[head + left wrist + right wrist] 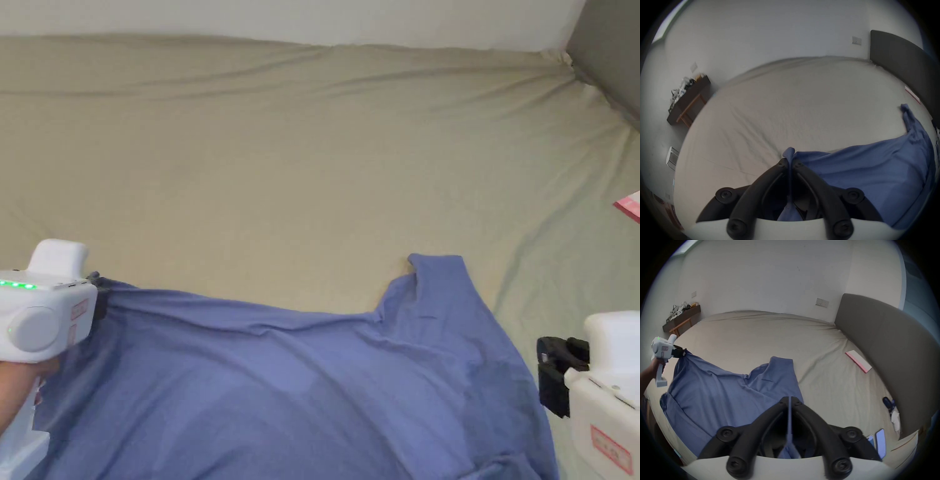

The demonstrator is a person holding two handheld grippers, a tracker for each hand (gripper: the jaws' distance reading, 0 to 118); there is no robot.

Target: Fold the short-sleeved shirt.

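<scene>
Blue shirt (281,387) spread over beige bed sheet (281,156), near edge of bed, mostly flat with creases; one sleeve (437,281) pointing toward far side of bed. Left gripper (790,162) jaws closed together on a shirt corner, a pinch of blue fabric sticking out past the tips in left gripper view; fabric runs taut from there to the right. Head view shows left gripper's white body with green lights at left edge, hand under it, shirt edge lifted slightly at the black tips. Right gripper (790,400) jaws also clamped on a thin fold of blue cloth, seen edge-on between the tips in right gripper view; more fabric bunched down between the jaw arms. Head view: right gripper at lower right, just beside shirt's right edge; the grip itself can't be seen from there. Right gripper view also shows left gripper farther off at left, holding the opposite corner, shirt stretched between the two. Pink-and-white flat item (858,361) on sheet near grey headboard (883,345), well apart from shirt. Dark bench (682,319) with clutter by wall, far left. White wall behind bed.
</scene>
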